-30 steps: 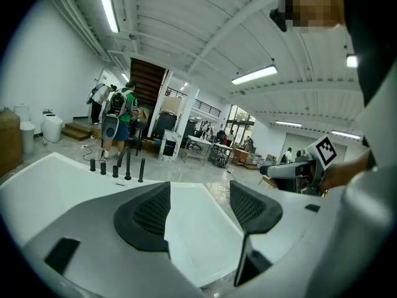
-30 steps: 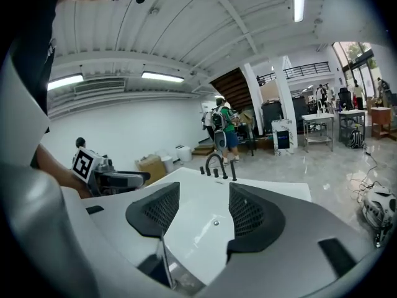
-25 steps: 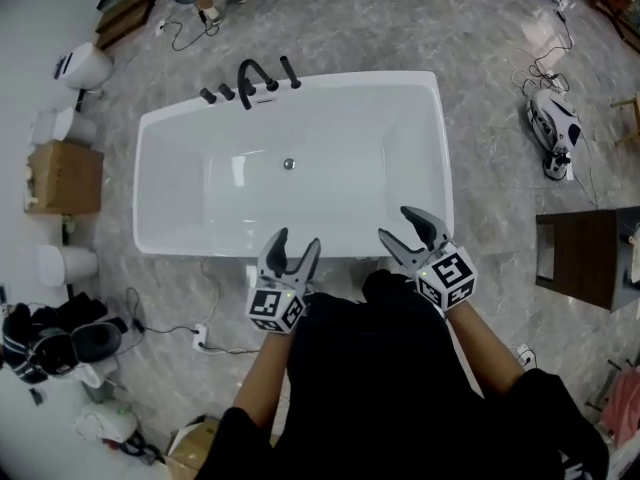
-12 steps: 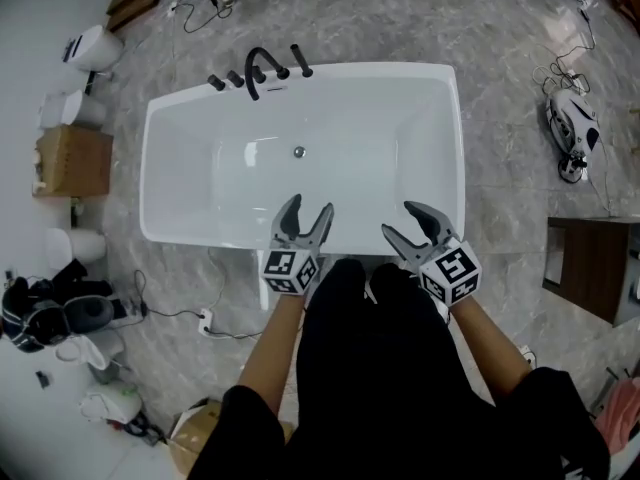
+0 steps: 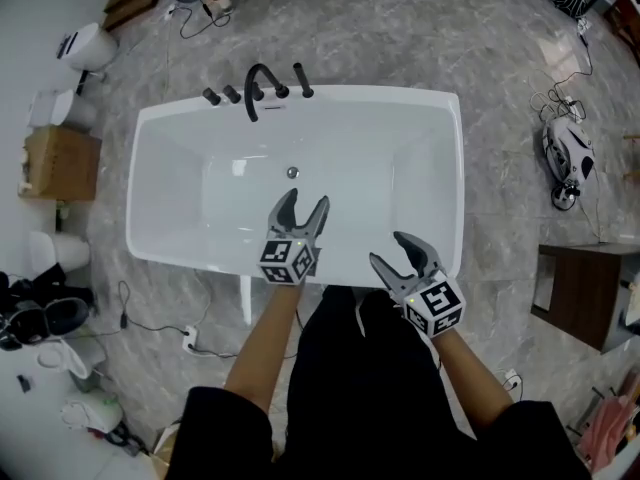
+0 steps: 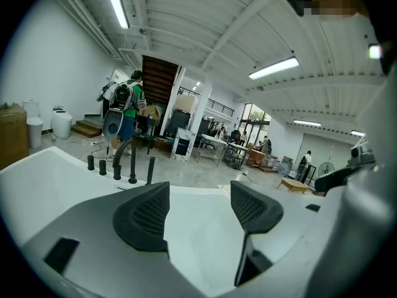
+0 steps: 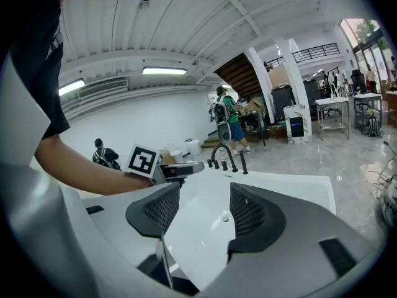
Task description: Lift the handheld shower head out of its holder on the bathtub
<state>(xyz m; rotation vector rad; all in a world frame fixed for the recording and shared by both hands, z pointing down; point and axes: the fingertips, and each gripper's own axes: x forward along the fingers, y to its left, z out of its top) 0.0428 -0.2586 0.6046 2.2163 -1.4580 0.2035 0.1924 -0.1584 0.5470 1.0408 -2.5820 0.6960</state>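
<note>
A white bathtub (image 5: 448, 183) lies below me, with a black tap set on its far rim. The handheld shower head (image 5: 303, 80) stands upright as a thin black rod in its holder, right of the curved spout (image 5: 256, 83). My left gripper (image 5: 303, 206) hangs open over the tub's inside, well short of the taps. My right gripper (image 5: 390, 250) is open at the near rim. In the left gripper view the shower head (image 6: 149, 169) shows far ahead of the empty left gripper (image 6: 198, 203). In the right gripper view the shower head (image 7: 244, 163) is also distant beyond the right gripper (image 7: 201, 207).
A cardboard box (image 5: 57, 161) and white toilets (image 5: 85, 43) stand left of the tub. A dark wooden cabinet (image 5: 585, 293) and a white device (image 5: 568, 158) with cables lie to the right. A person with a backpack (image 6: 127, 101) stands behind the taps.
My left gripper has moved forward from the near rim to over the tub's inside. The right gripper stays by the near rim. Both remain open.
</note>
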